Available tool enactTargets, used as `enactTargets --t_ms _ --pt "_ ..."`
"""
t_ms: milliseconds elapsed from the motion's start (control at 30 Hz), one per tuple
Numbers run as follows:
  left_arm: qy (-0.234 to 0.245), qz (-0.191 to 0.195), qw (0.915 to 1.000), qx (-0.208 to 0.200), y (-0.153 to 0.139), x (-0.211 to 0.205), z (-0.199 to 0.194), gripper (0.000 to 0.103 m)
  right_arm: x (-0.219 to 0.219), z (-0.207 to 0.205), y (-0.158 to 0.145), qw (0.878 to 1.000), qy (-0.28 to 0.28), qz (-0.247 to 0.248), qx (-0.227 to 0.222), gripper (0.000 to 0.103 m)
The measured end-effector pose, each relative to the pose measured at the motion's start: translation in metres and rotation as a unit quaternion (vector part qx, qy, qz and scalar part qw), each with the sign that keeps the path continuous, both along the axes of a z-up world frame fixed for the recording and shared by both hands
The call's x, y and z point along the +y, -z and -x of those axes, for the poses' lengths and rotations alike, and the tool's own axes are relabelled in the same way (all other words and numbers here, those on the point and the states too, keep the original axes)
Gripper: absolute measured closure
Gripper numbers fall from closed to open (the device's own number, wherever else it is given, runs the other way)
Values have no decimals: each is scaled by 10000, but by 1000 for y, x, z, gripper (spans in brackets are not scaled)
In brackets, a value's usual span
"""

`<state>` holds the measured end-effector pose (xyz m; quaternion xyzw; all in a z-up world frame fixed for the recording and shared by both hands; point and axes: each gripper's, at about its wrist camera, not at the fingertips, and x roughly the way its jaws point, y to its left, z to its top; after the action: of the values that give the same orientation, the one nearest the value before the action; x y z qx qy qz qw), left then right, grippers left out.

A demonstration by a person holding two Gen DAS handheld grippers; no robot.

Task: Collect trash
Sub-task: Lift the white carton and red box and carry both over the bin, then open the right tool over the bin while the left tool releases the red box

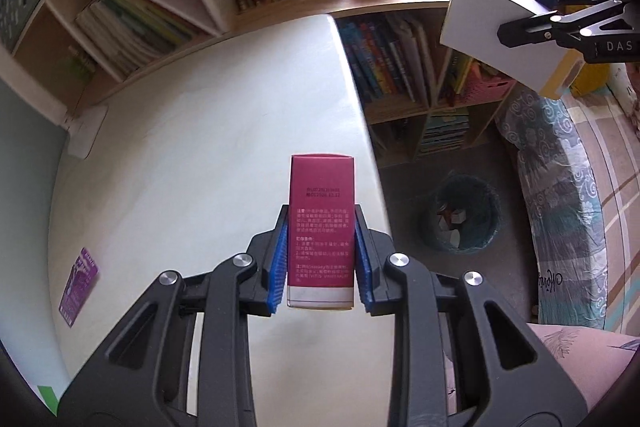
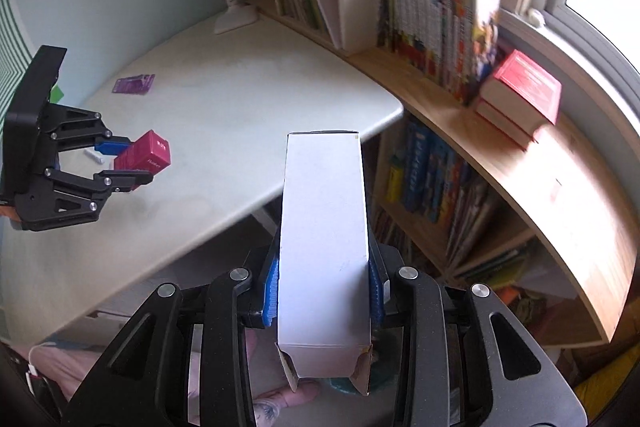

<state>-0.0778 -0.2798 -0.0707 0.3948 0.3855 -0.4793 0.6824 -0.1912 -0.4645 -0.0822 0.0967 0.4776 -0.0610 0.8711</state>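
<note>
My left gripper [image 1: 321, 255] is shut on a magenta carton [image 1: 322, 227] and holds it above the right edge of the white table [image 1: 200, 155]. It also shows in the right wrist view [image 2: 132, 163] with the magenta carton [image 2: 146, 151]. My right gripper [image 2: 323, 283] is shut on a tall white carton [image 2: 324, 247], held beyond the table's edge. In the left wrist view the right gripper [image 1: 536, 11] holds the white carton [image 1: 492, 31] high over the floor. A dark bin [image 1: 460, 217] with trash in it stands on the floor right of the table.
A purple packet [image 1: 78, 285] lies on the table at the left, also in the right wrist view [image 2: 134, 84]. A small white item [image 2: 95, 157] lies behind the left gripper. Bookshelves [image 1: 404, 67] line the wall. A patterned bed cover [image 1: 560, 187] is at right.
</note>
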Motion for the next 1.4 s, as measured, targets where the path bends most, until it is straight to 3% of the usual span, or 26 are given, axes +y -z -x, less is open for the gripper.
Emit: enactTargets --t_ms 267,533,733,1167,1400 --pt "592 -199 9977 276 29 -69 96 77 -47 99 39 9972 621 -298 276 68" --pt "951 -640 9913 646 90 -118 164 77 -72 166 114 9853 1231 -990 650 68" --pt "1173 -1267 9806 925 155 -141 197 77 -77 187 177 9740 1512 -1481 810 68" --pt "1320 -1879 9622 1462 264 -173 213 77 -96 201 286 9467 1969 -2372 931 68" --pt "1392 -2048 9573 1495 309 -183 218 77 -99 205 334 9363 2148 -2593 999 68"
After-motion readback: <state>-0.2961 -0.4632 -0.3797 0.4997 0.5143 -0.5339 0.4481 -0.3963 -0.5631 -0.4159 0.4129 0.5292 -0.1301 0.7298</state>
